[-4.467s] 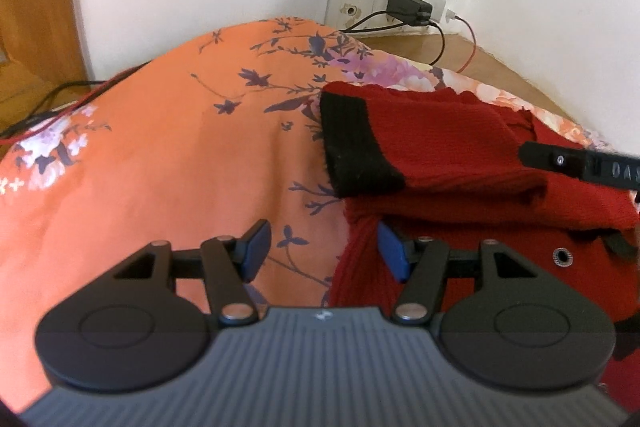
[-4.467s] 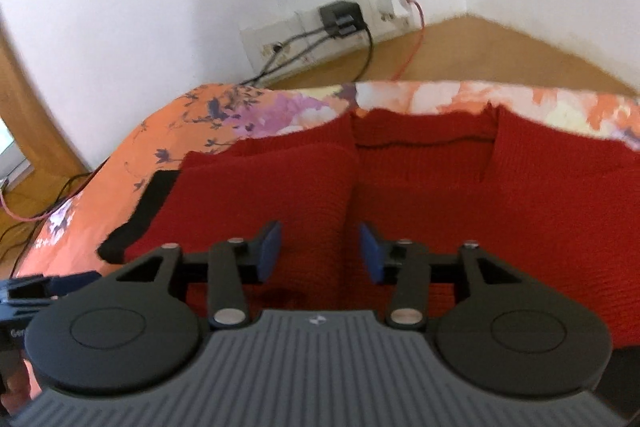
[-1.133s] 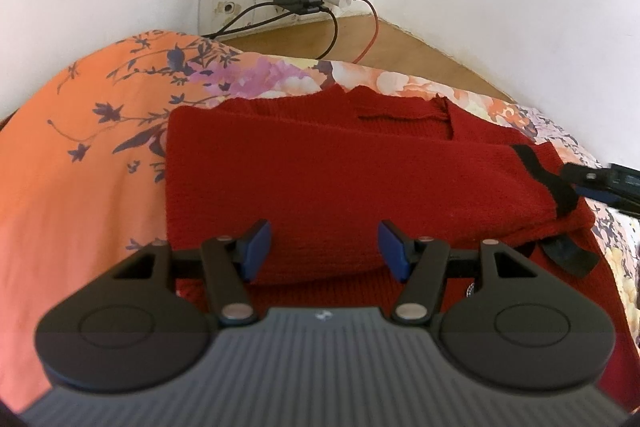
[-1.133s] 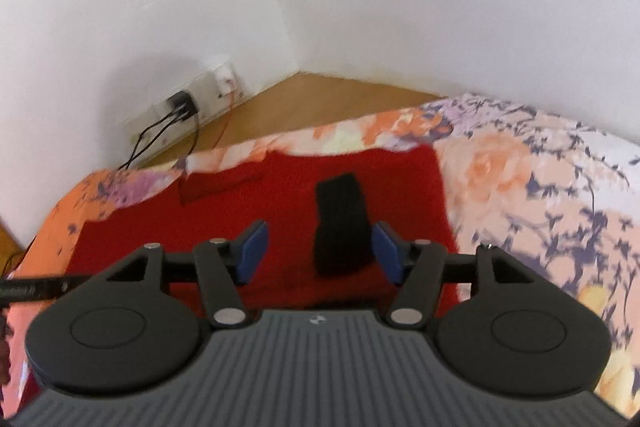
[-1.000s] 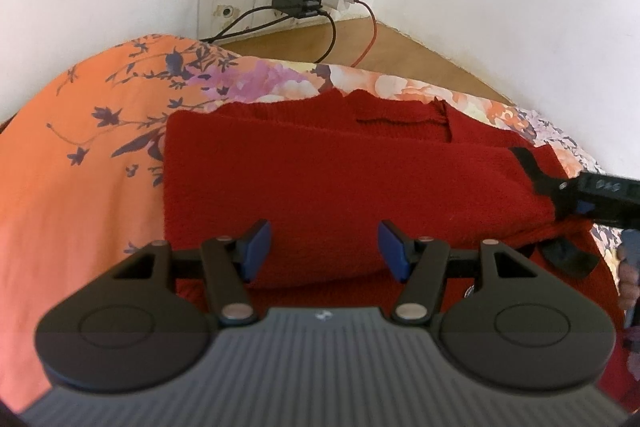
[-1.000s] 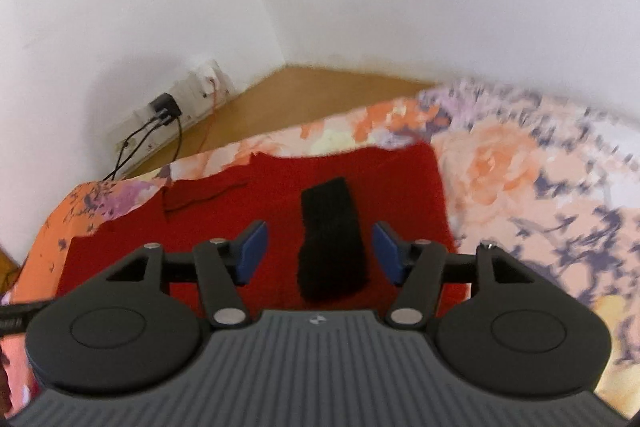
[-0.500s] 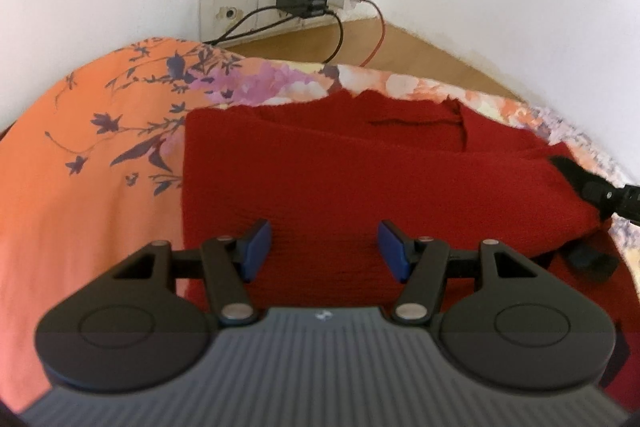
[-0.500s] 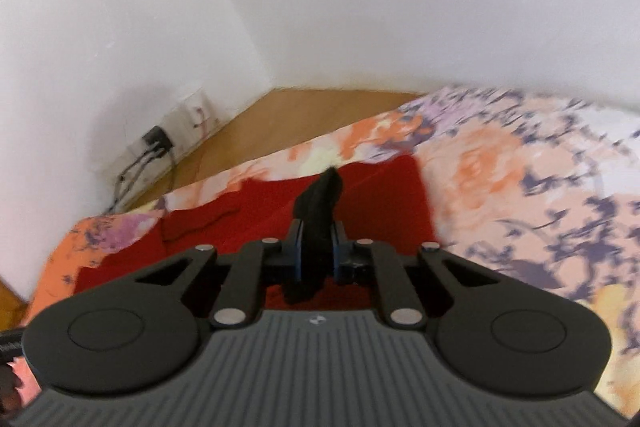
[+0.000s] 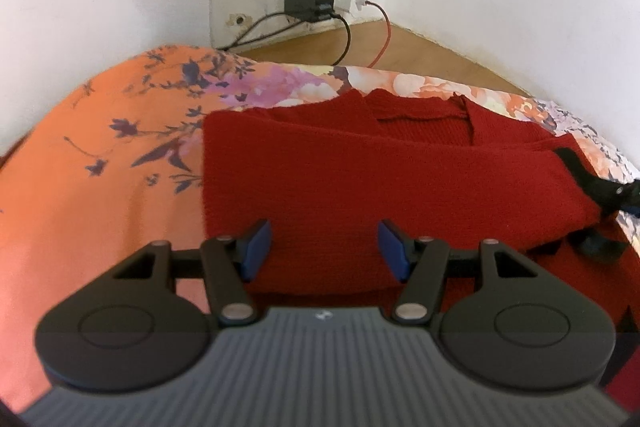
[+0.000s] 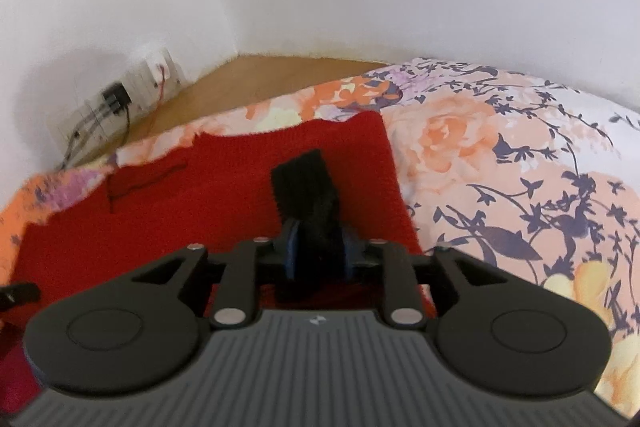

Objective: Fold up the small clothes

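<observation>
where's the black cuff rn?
Right wrist view, centre: black cuff sits between the right gripper pads, atop the red sweater near its right edge.

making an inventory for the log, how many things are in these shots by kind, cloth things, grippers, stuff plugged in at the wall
Garments: 1, the red sweater with its black cuff
Bedding: 1, the floral bedspread
Grippers: 2, the left gripper and the right gripper
Plugged in: 2, the black charger and the red cable
Total: 6
</observation>
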A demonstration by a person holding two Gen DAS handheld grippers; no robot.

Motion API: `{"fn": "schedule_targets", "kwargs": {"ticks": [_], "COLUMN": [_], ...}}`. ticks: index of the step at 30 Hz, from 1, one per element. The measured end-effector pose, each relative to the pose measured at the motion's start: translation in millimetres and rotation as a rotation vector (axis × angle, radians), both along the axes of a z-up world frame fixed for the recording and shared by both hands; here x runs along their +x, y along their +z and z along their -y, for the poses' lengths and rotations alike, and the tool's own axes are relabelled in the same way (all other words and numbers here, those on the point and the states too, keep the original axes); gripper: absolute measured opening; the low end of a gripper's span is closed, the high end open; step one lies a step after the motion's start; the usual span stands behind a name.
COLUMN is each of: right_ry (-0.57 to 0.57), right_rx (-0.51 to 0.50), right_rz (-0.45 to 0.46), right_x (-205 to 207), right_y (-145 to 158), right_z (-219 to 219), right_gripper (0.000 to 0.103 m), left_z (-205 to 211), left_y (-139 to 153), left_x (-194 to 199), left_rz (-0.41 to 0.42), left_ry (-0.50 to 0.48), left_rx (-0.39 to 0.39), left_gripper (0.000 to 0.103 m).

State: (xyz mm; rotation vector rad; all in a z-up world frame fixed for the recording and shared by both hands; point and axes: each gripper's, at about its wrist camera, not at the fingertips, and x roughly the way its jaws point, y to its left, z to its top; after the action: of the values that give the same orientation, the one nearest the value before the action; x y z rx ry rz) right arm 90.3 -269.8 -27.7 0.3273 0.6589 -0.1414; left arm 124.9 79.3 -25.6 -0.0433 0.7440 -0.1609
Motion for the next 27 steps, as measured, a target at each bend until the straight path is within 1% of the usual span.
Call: {"fn": "schedule_targets", "kwargs": {"ticks": [2, 3, 5, 8, 11, 14, 18, 22, 27], "right_ry": [-0.003, -0.003, -0.014, -0.041, -0.046, -0.059, -0.067, -0.059, -0.033], "right_rx": [0.025, 0.032, 0.036, 0.040, 0.060, 0.107, 0.093, 0.095, 0.098], "right_rz": [0.014, 0.022, 0.041, 0.067, 0.071, 0.072, 0.068, 0.050, 0.030], "right_x": [-6.7, -11.1, -23.0, -41.2, -58.4, -76.3, -98.3, -117.7, -136.6], "right_y": [5.8, 9.6, 17.3, 25.2, 29.4, 30.3, 29.1, 27.0, 25.8], "right_z": [0.5, -0.1, -1.9, -4.7, -9.6, -13.6, -21.8, -24.5, -20.1], "right_gripper": [0.049, 0.052, 0.062, 0.070, 0.073, 0.075, 0.077, 0.078, 0.079], "left_z": [-2.1, -4.5, -11.2, -21.5, -28.9, -36.8, -46.7, -52.3, -56.9], "left_y": [3.6, 5.3, 8.2, 11.2, 12.1, 12.9, 15.4, 16.8, 17.3], "left_x": [-8.4, -12.5, -20.1, -32.0, -43.0, -54.1, -70.2, -87.5, -112.9], "left_rz": [0.015, 0.020, 0.022, 0.021, 0.017, 0.002, -0.019, -0.023, -0.036], "left_ry": [-0.011, -0.013, -0.016, -0.027, -0.047, -0.042, -0.023, 0.007, 0.071], "left_rx": [0.038, 0.051, 0.051, 0.051, 0.068, 0.066, 0.057, 0.064, 0.038], "left_gripper": [0.061, 0.061, 0.061, 0.061, 0.061, 0.061, 0.061, 0.061, 0.061]}}
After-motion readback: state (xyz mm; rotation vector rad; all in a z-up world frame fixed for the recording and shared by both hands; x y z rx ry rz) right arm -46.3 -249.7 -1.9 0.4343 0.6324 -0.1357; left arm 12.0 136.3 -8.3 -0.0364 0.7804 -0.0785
